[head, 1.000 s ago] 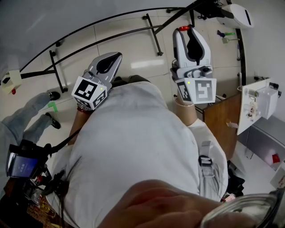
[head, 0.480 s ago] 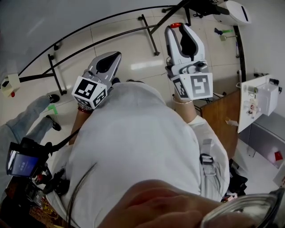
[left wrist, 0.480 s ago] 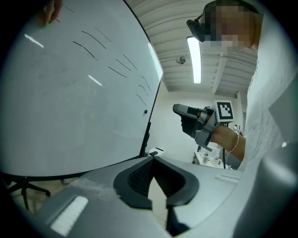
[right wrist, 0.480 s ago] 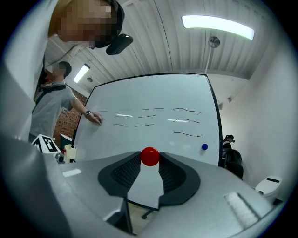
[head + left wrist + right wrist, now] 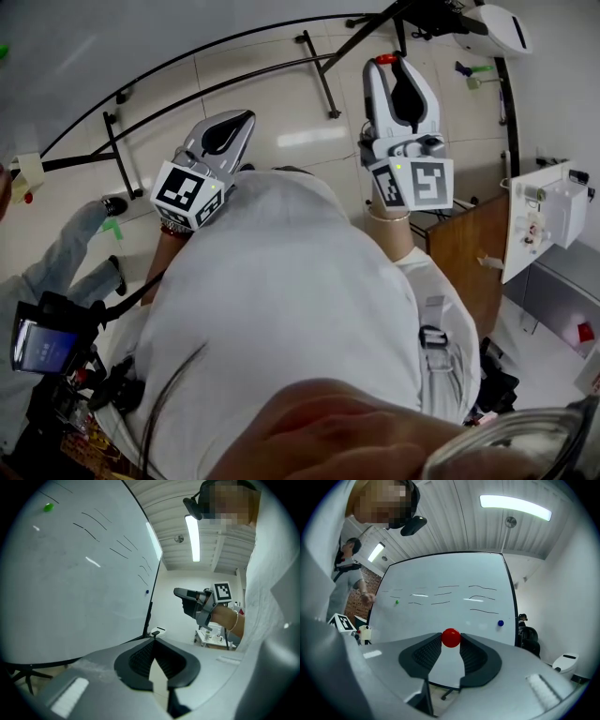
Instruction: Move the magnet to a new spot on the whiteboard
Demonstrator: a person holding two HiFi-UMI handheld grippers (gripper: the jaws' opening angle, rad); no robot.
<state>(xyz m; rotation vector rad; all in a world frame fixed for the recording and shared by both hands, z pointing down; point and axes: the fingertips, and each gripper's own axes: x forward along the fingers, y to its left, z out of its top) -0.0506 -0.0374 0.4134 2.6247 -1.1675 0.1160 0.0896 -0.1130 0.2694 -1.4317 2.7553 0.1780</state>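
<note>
1. The right claw is closed partway on the red magnet. Both jaws press on the ball's sides at the very tips, and the jaws hide its lower edge.
2. The whiteboard stands ahead of this claw, facing it and apart from it, so the magnet is off the board. The claw's grey body covers the board's bottom edge.
3. A blue magnet sits on the board up and to the right of the claw tips. A small green magnet sits up and to the left. The thin pen strokes above them are too faint for us to read.
4. In the head view, the red magnet is only a sliver of red at the claw's tip. The person's white shirt hides everything nearer than the two claws.
5. The left claw is to the left of the right one. Its jaws meet at the tips and nothing is between them.
6. In the left gripper view, the right claw appears small and side-on. We cannot make out the magnet at its tip there.
7. Another person stands to the left of the right claw, by the board's left edge, and is partly cut off by the shirt. We cannot tell whether their hand touches the board.
</note>
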